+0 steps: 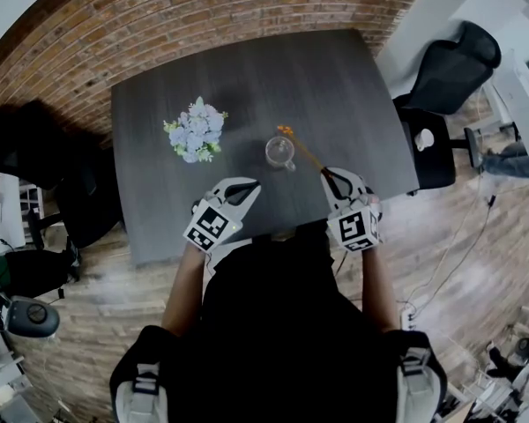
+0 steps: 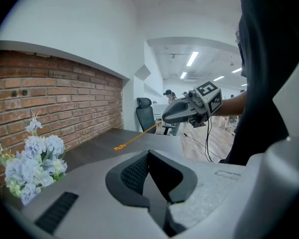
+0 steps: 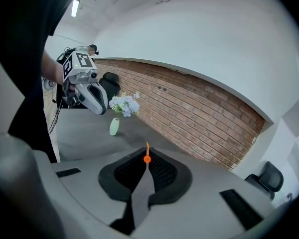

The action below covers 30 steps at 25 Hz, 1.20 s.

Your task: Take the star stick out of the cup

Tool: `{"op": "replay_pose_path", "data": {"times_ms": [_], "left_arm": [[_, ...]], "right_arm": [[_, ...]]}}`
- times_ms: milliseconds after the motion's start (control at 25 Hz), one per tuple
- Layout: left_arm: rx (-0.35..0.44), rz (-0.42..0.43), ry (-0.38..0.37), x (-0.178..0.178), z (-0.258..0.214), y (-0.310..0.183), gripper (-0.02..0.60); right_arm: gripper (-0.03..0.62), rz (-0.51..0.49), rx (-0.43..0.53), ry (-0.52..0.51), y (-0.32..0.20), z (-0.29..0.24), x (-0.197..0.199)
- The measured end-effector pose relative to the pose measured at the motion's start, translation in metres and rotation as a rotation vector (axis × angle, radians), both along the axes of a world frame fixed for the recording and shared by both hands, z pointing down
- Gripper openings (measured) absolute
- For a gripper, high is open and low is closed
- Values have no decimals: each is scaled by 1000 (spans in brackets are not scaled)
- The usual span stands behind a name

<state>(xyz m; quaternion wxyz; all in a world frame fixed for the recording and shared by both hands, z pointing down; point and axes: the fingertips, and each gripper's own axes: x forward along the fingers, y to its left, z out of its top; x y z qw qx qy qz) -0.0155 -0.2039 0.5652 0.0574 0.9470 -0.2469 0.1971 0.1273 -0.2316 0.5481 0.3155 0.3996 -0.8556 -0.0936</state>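
Dark surface (image 1: 159,157), far edge against a brick wall (image 1: 115,25), open room around the cup (image 1: 280,153). Flowers (image 1: 195,131) well to its left. Right gripper (image 1: 330,175) clamped on the star stick (image 1: 308,154), which slants over the cup, star past the far rim. Left gripper (image 1: 250,185) closed, holding nothing. Left gripper view shows the stick side-on but no cup.

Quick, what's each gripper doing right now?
Left gripper: closed, empty.
Right gripper: closed on the stick.

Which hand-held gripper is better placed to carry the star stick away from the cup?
Right. The right hand-held gripper is shut on the star stick, whose star end is by the cup; the left hand-held gripper holds nothing.
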Motion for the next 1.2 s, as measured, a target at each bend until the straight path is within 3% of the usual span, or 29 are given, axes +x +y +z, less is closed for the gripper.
{"op": "replay_pose_path", "data": {"times_ms": [1200], "left_arm": [[21,16,20,-7,-3,21,2]], "right_arm": [[14,41,46,5,27,-21,-10]]}}
